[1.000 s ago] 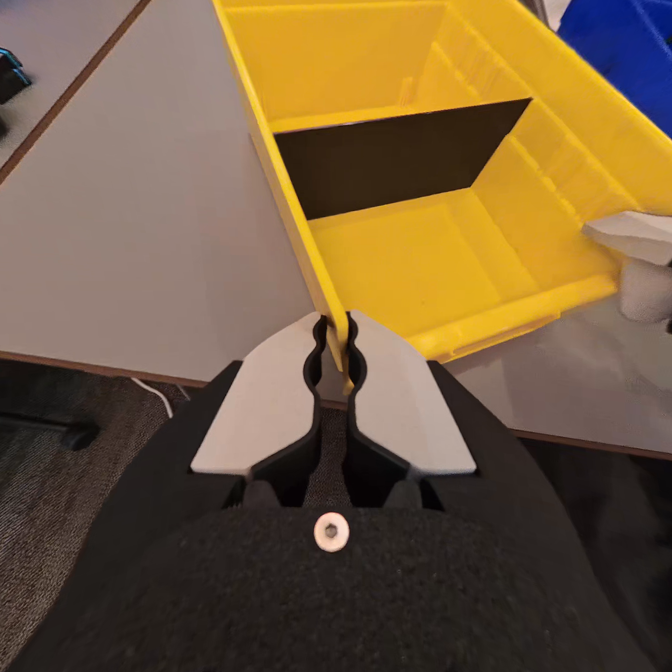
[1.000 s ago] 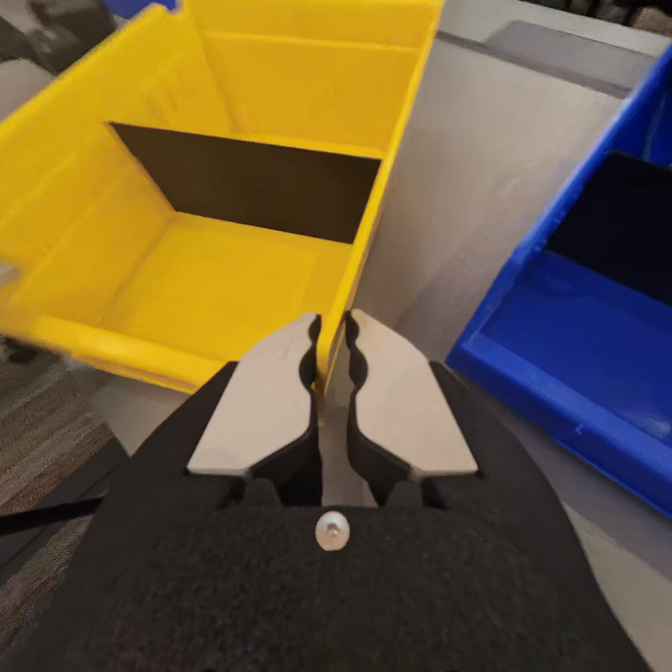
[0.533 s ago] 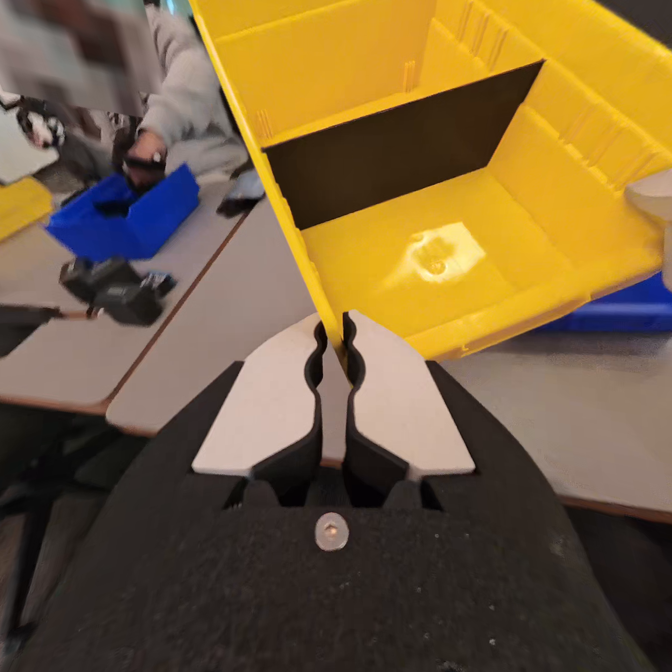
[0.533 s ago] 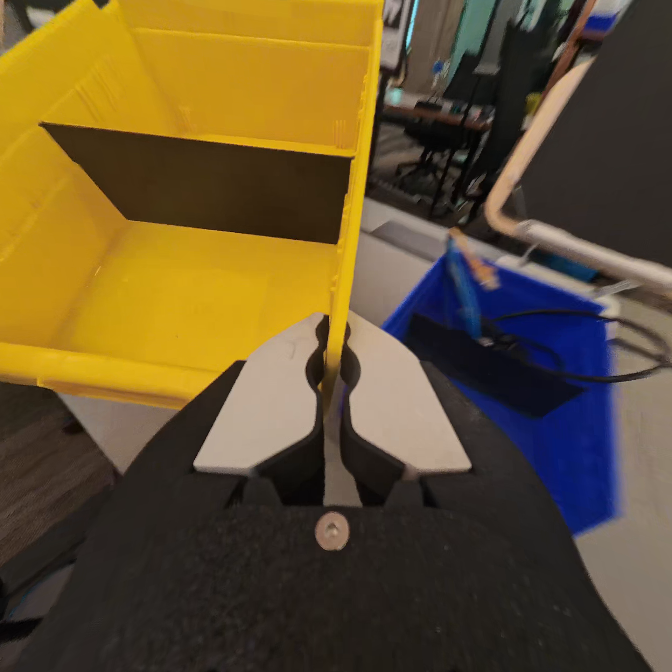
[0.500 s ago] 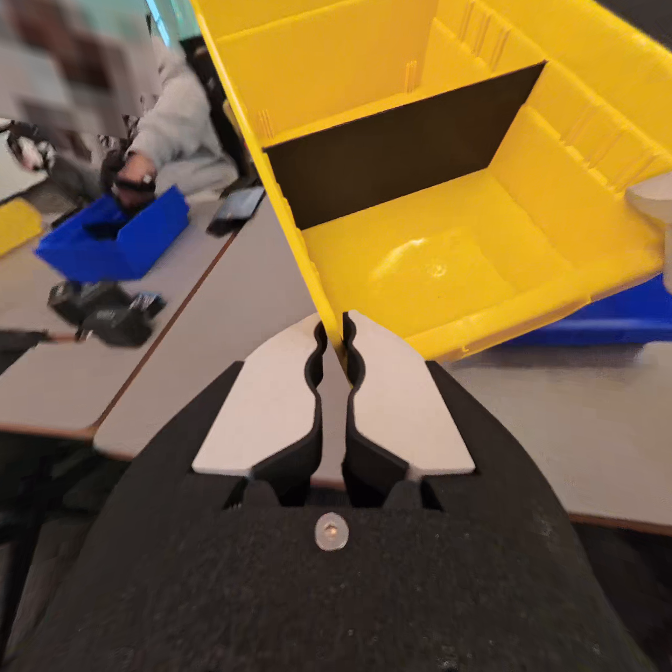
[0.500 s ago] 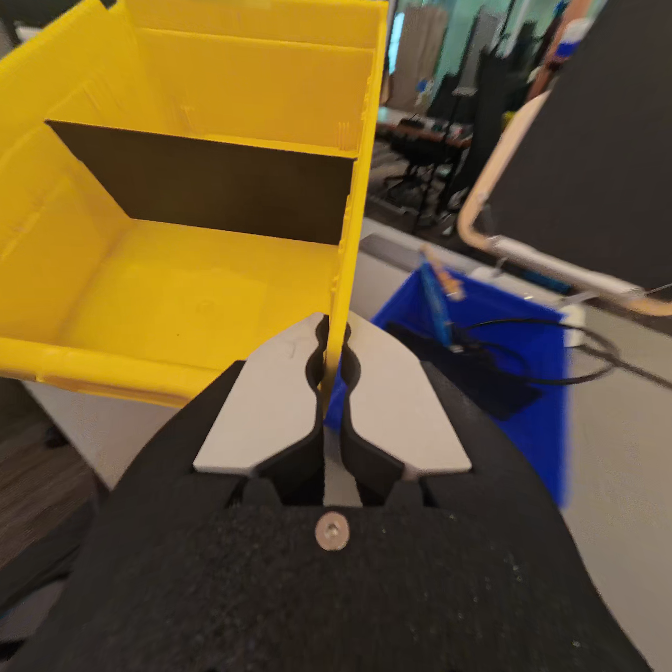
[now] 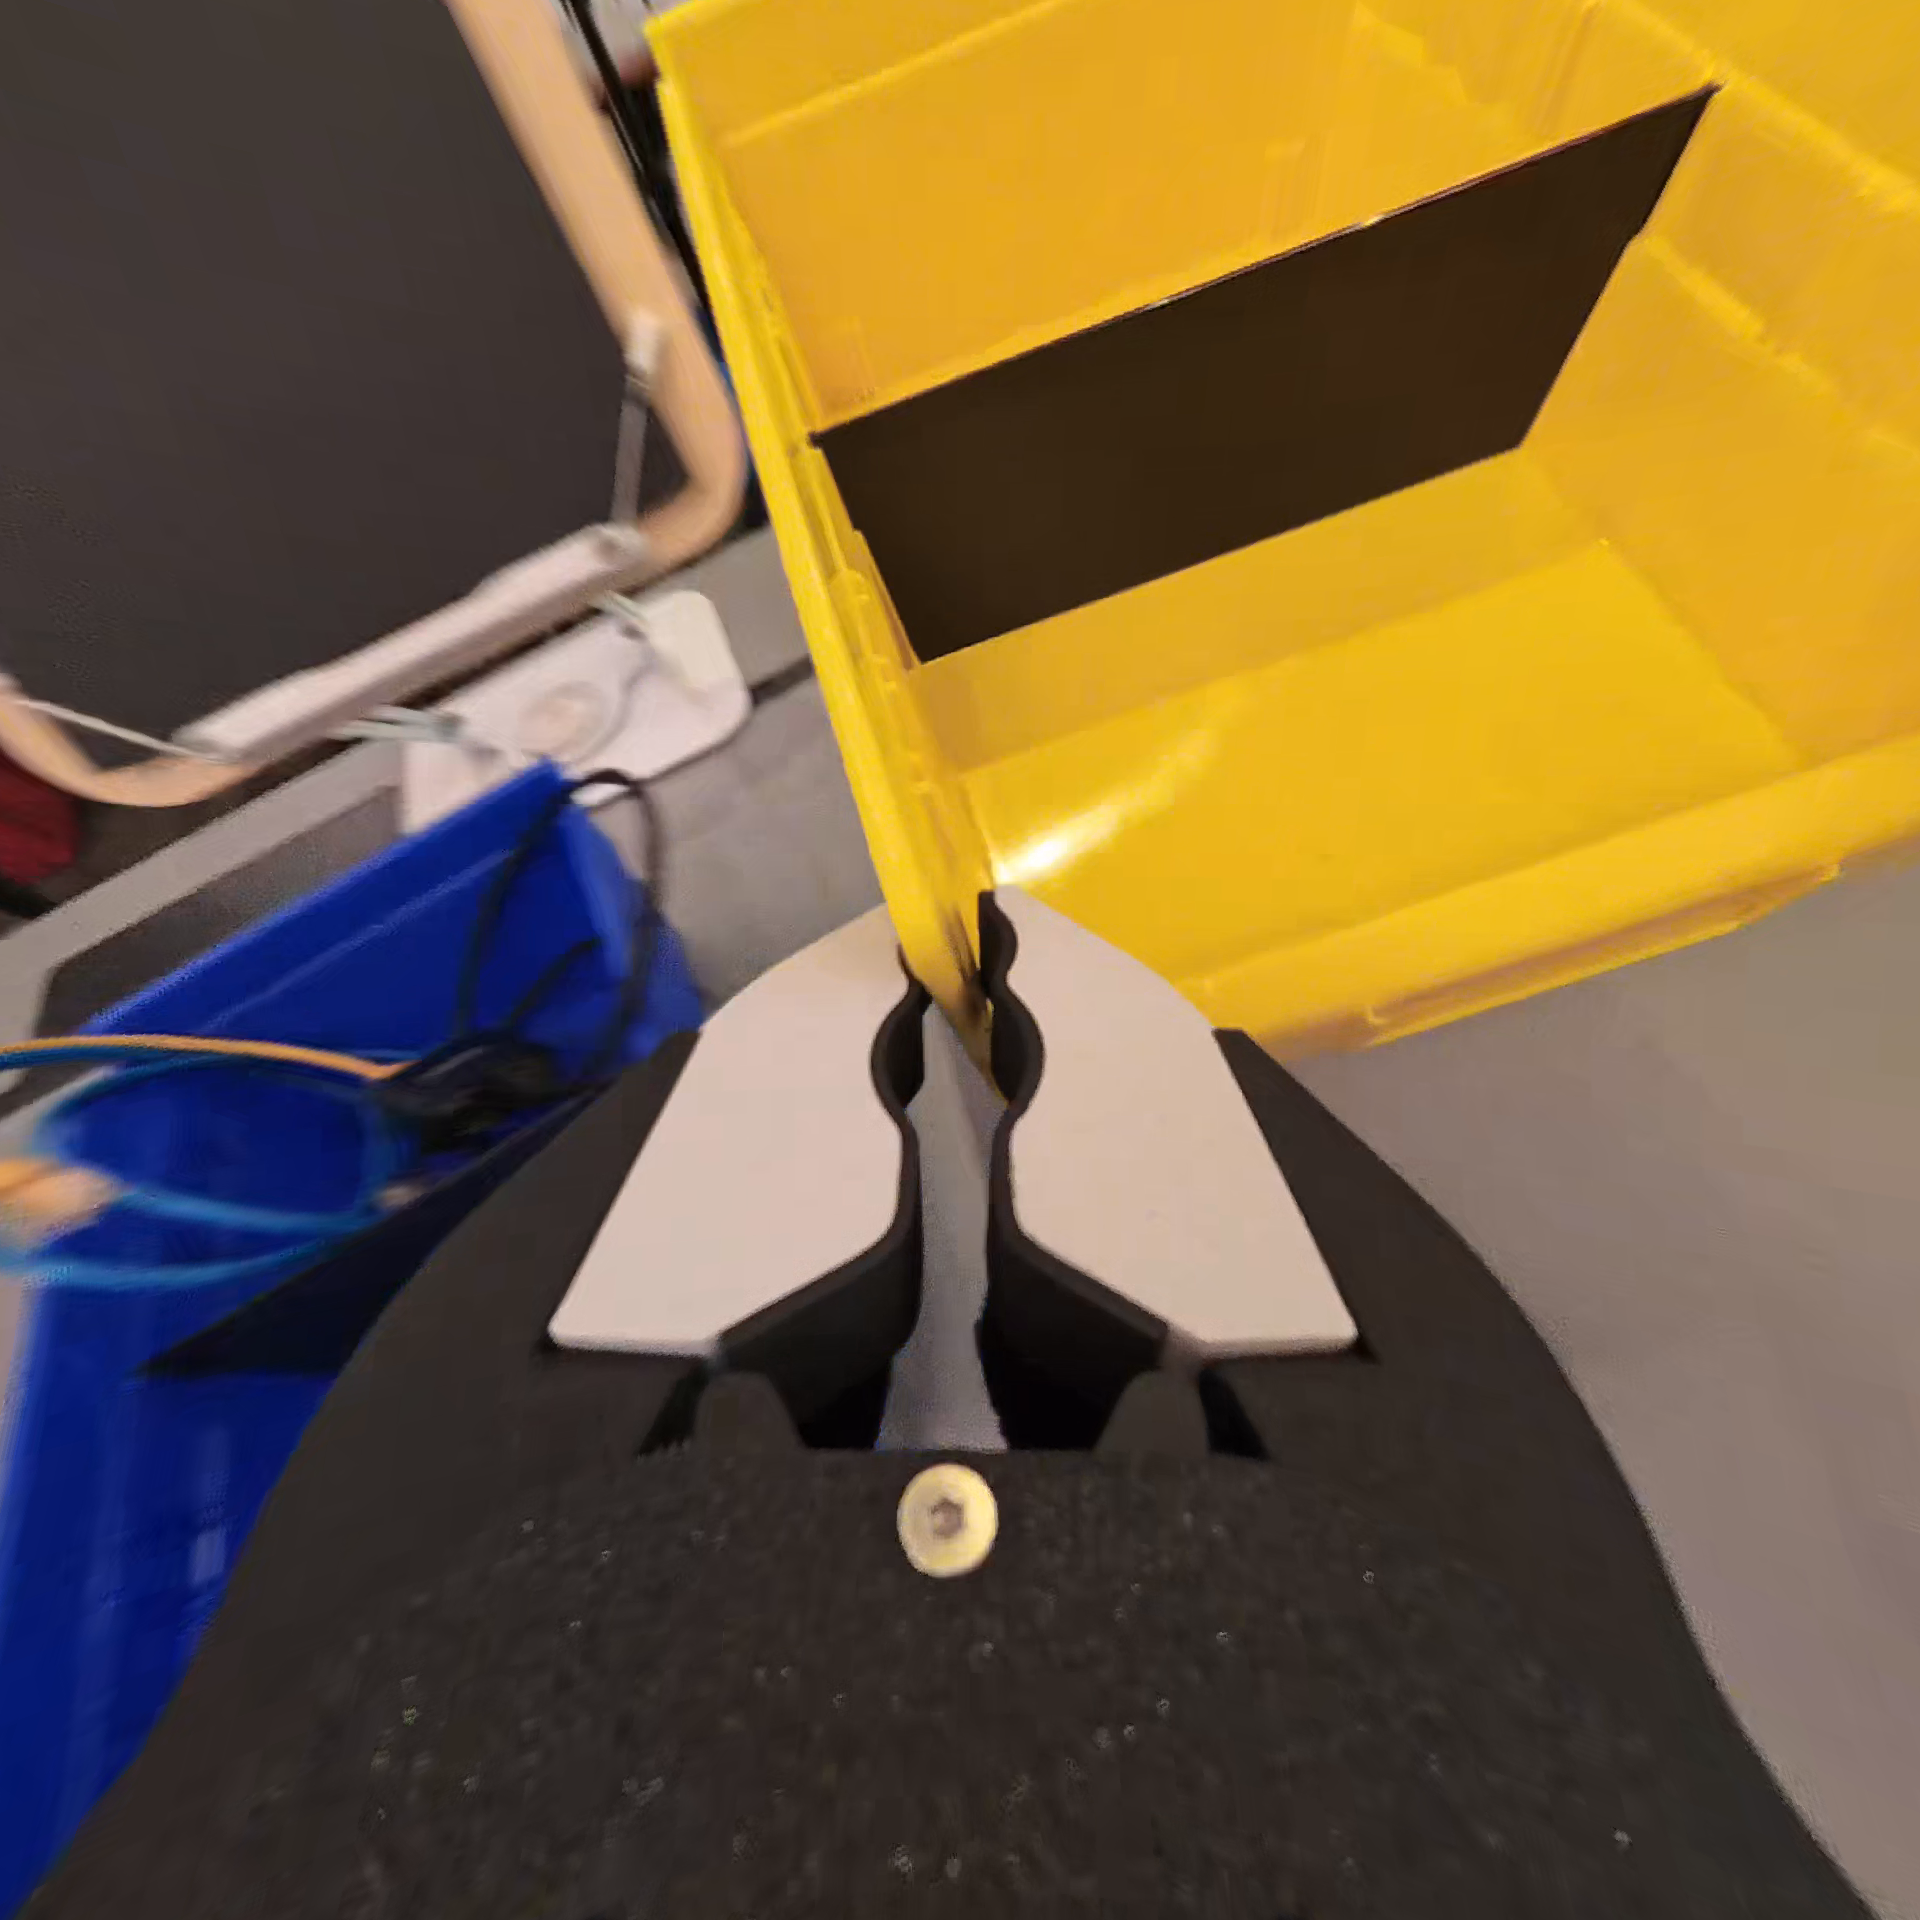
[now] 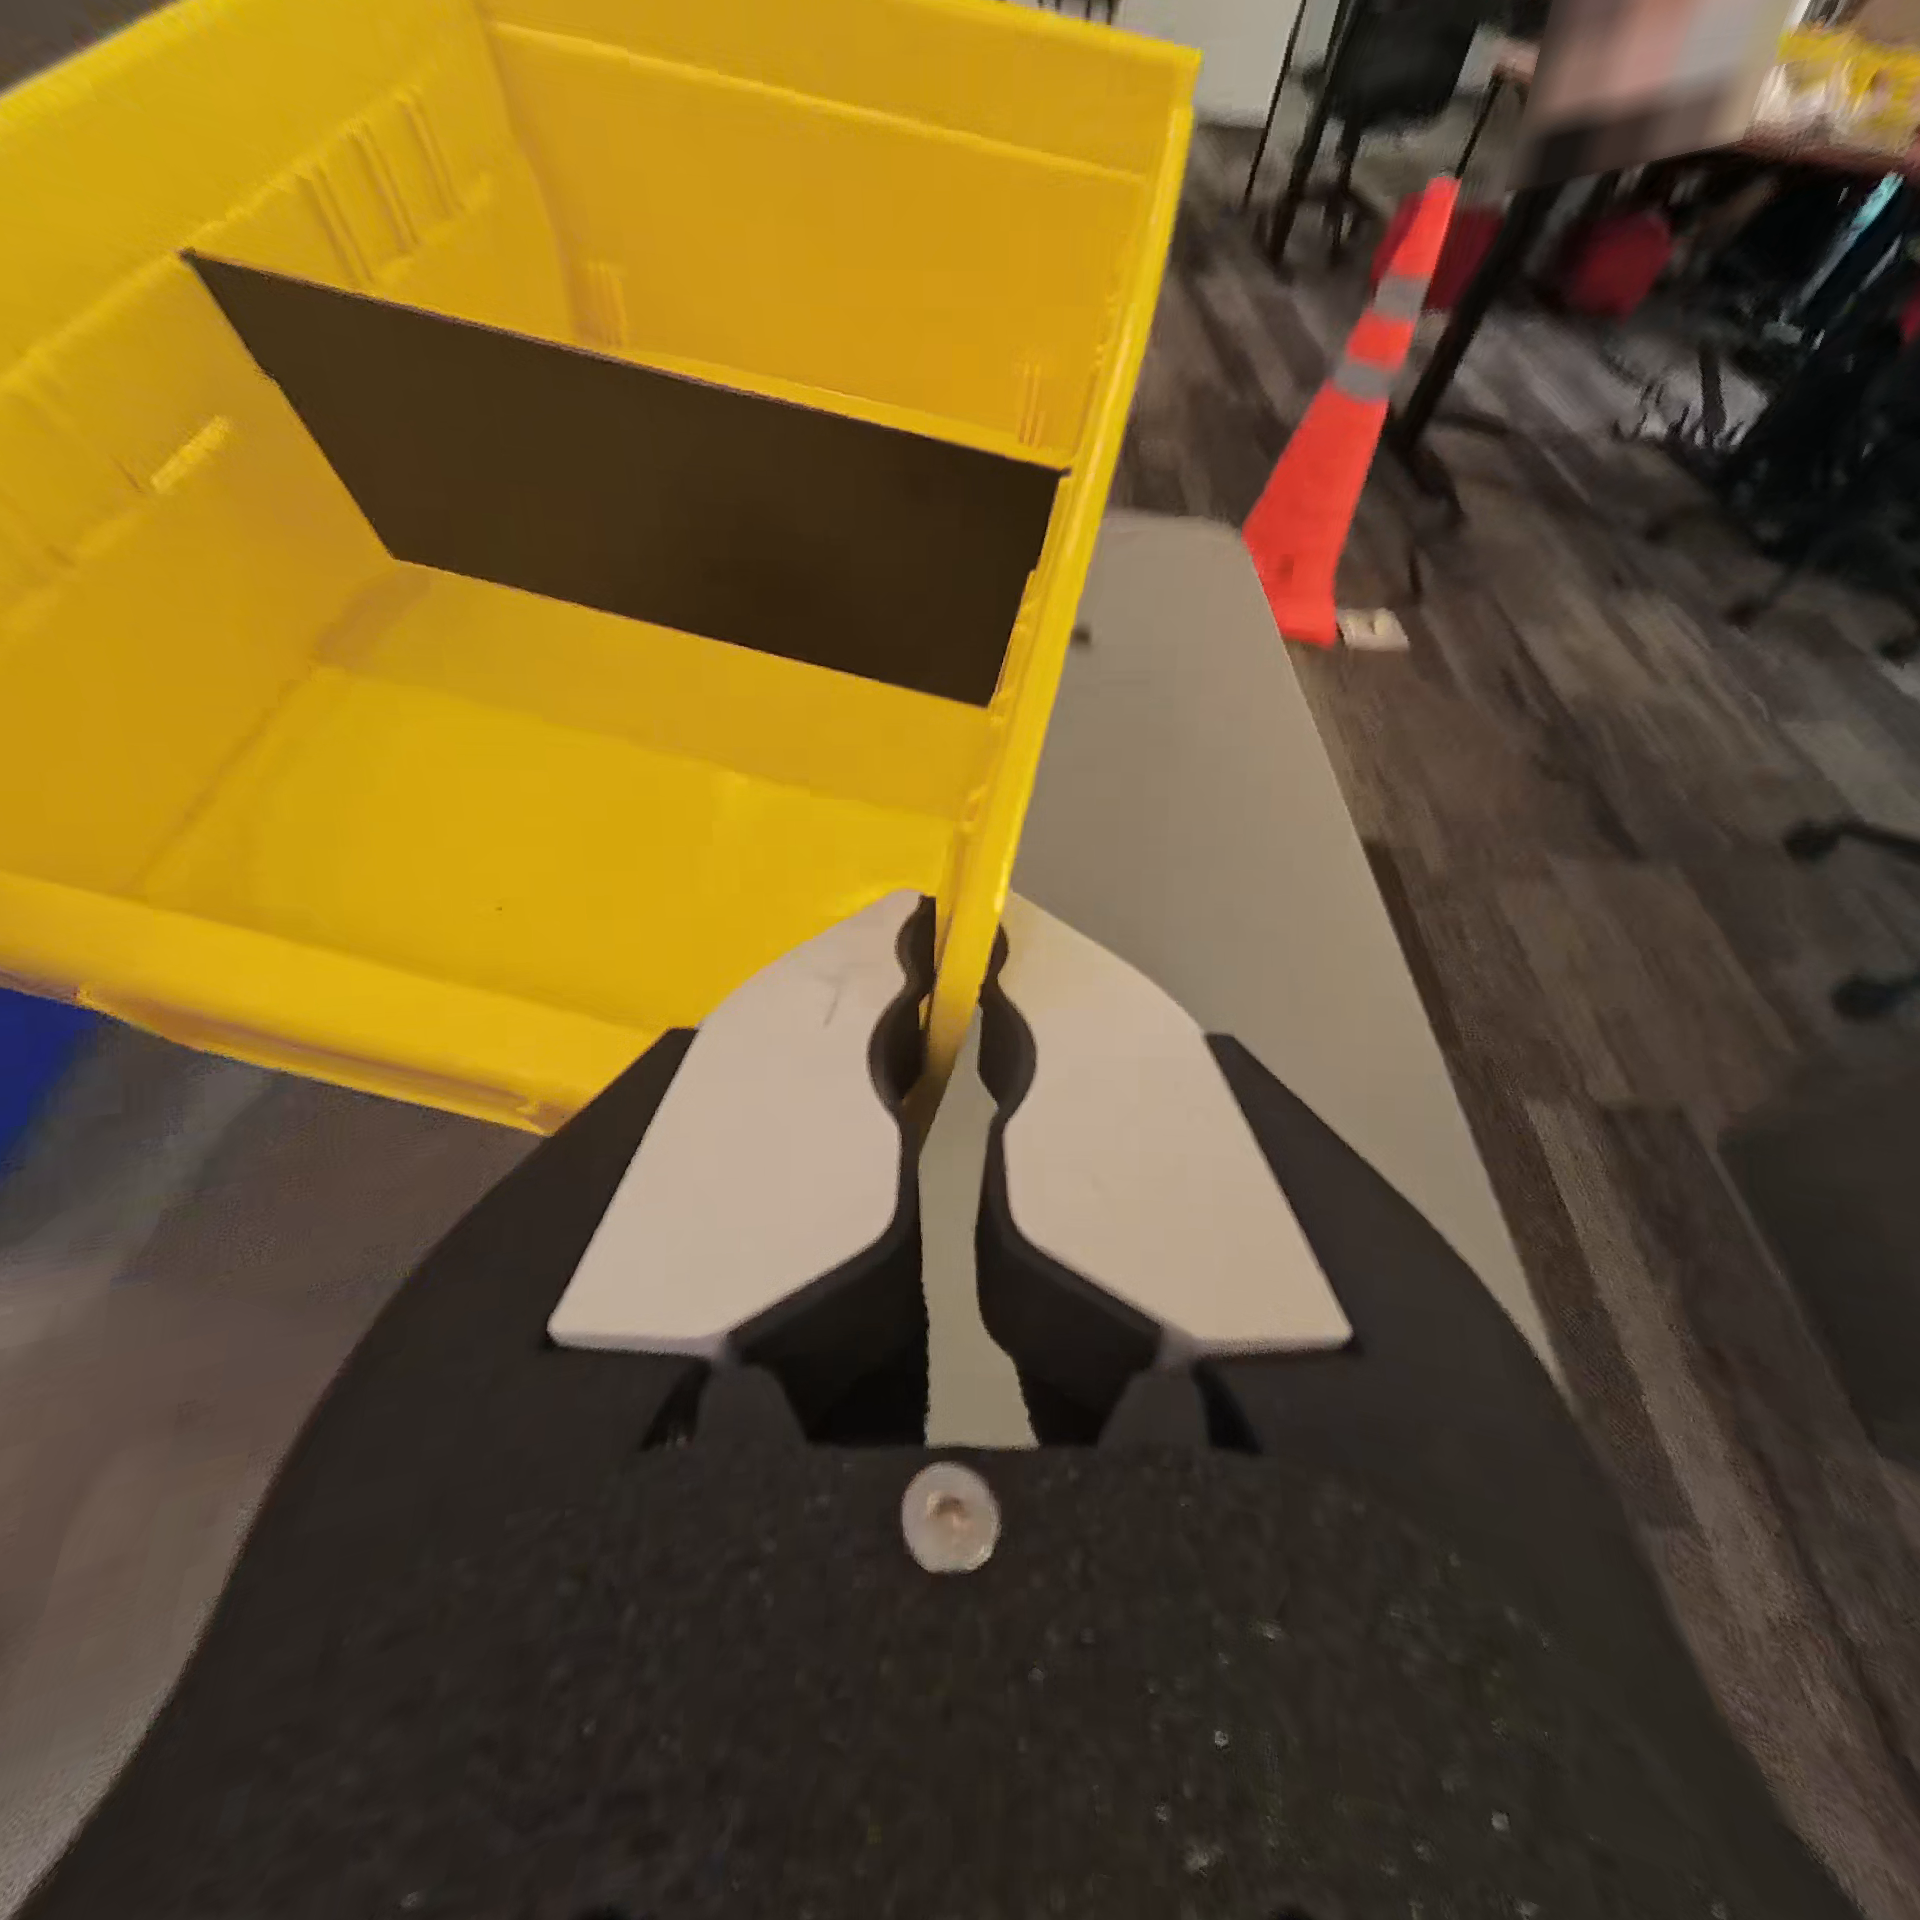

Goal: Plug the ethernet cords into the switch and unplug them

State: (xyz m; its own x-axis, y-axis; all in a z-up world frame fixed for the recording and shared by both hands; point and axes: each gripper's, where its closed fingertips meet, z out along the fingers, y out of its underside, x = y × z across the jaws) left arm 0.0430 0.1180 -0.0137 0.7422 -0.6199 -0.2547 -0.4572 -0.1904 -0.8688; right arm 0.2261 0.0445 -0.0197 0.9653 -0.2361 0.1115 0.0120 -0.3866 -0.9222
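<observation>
We hold the yellow bin (image 7: 1351,790) between our two grippers, clear of the grey bench (image 7: 1558,1195) below it. Our left gripper (image 7: 956,997) is pinched on the bin's left side wall close to its front corner, and our right gripper (image 8: 951,997) is clamped the same way on the right side wall. A black divider (image 7: 1226,447) stands across the bin, and both compartments we can see hold nothing.

In the left wrist view a blue bin (image 7: 343,997) sits on the bench to the left of the yellow one. Inside it lie a dark box-like device (image 7: 468,1075), too blurred for us to say more, and blue cords (image 7: 208,1216) looping around it, with a black cable (image 7: 634,883) running over the bin's far rim. Behind it a white pad (image 7: 623,696) lies at the bench's far edge.

In the right wrist view the bench's right edge runs just beside the yellow bin, and an orange traffic cone (image 8: 1340,416) stands on the floor beyond it.
</observation>
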